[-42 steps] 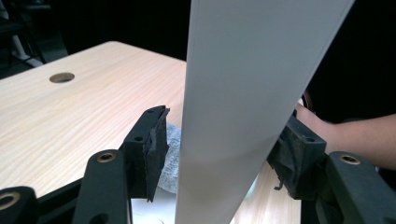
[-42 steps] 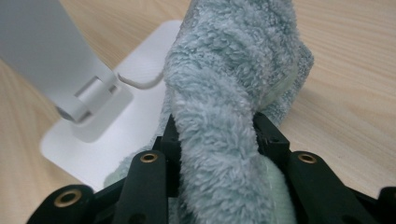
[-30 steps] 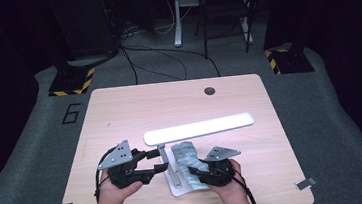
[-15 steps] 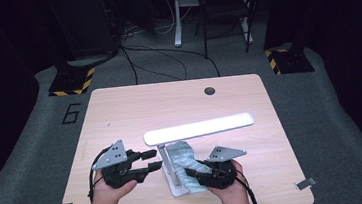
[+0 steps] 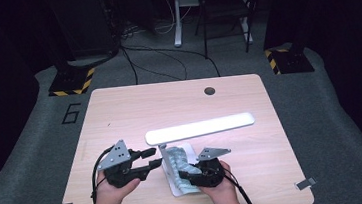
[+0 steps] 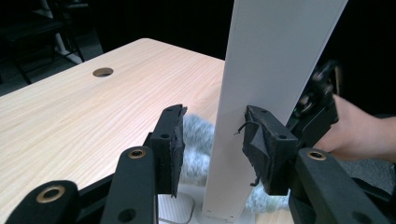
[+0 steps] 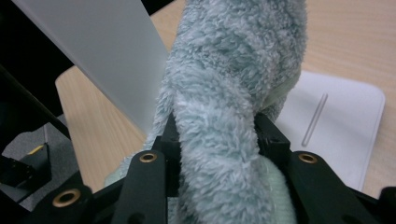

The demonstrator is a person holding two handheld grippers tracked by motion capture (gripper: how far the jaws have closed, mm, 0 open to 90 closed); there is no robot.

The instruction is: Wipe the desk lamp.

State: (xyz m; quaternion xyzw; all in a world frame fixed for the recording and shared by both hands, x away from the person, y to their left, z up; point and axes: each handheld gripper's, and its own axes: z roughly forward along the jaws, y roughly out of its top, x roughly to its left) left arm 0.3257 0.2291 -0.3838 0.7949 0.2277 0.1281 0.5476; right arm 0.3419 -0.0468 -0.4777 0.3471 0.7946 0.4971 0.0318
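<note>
Fluffy pale-blue cloth [image 5: 181, 166] bunched on the white lamp base [image 5: 177, 187], under the lamp's long white head [image 5: 199, 129]. Clamped in the right gripper [image 5: 190, 174]: pile bulging between both jaws in the right gripper view [image 7: 219, 154], pads buried in it. Left of the base, the left gripper [image 5: 155, 157] reaching in level, jaws closed on the lamp's flat white stem [image 6: 243, 154]; right pad pressed flat on it, left pad at its edge, the cloth just behind. Hands [image 5: 112, 194] coming in from the near edge of the table [image 5: 120, 113].

Lamp base close to the table's near edge, little wood left in front of it. Wide bare wood beyond the lamp head up to the round cable hole [image 5: 209, 90], and open wood to either side of the base. Pale wood grain, grey carpet around the table, cables and dark stands beyond the far edge.
</note>
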